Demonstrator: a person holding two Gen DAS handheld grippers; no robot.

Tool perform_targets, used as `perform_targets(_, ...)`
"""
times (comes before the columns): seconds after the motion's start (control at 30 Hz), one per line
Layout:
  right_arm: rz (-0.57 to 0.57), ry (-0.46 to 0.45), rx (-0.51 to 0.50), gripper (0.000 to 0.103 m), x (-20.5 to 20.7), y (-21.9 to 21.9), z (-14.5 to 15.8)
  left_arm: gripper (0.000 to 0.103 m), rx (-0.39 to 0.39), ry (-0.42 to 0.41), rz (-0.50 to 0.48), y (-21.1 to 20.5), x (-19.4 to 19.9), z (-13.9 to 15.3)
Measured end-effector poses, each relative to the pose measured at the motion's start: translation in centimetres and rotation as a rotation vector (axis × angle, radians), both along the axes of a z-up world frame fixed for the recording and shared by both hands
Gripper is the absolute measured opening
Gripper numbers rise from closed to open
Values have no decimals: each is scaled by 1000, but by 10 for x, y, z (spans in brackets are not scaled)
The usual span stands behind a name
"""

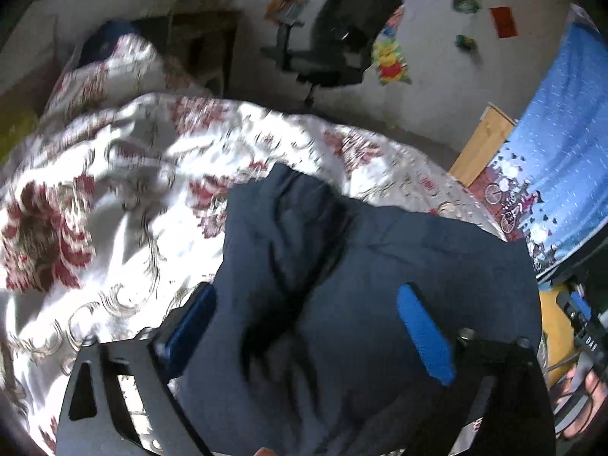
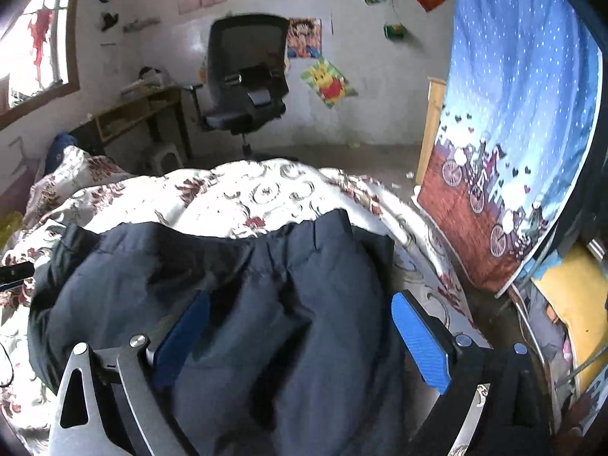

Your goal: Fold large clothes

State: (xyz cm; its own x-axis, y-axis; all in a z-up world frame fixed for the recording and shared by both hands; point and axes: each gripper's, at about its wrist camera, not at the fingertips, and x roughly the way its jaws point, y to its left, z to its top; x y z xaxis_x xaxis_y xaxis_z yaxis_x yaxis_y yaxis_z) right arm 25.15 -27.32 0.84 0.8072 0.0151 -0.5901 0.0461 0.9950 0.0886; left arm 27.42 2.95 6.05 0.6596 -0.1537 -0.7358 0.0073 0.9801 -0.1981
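Note:
A large dark navy garment (image 1: 342,266) lies crumpled on a bed with a white and red floral cover (image 1: 133,190). In the left wrist view my left gripper (image 1: 306,292) hangs just above the cloth, open, its blue pads (image 1: 421,334) wide apart and not pressing on the fabric. In the right wrist view the same garment (image 2: 247,266) shows a gathered waistband at its far edge, toward the floral cover (image 2: 247,190). My right gripper (image 2: 300,300) is open over it, blue pads (image 2: 418,342) spread to either side, nothing pinched.
Beyond the bed stand a black office chair (image 2: 243,87) and a wooden desk (image 2: 136,114) against a wall with posters. A blue patterned cloth (image 2: 513,133) hangs at the right beside a wooden post (image 2: 433,125). A window (image 2: 30,49) is at the left.

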Motion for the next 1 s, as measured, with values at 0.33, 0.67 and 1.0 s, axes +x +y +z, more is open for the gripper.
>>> perform_targets(0.33, 46, -119, 56, 103, -34, 5, 29, 101, 56, -166, -92, -41, -37, 40)
perform_targets(0.67, 59, -196, 59, 103, -74, 14, 40, 101, 82, -254, -128, -50, -74, 56)
perform_targets(1.0, 93, -245, 66, 103, -108, 25, 48, 101, 101, -332, -117, -56, -117, 61)
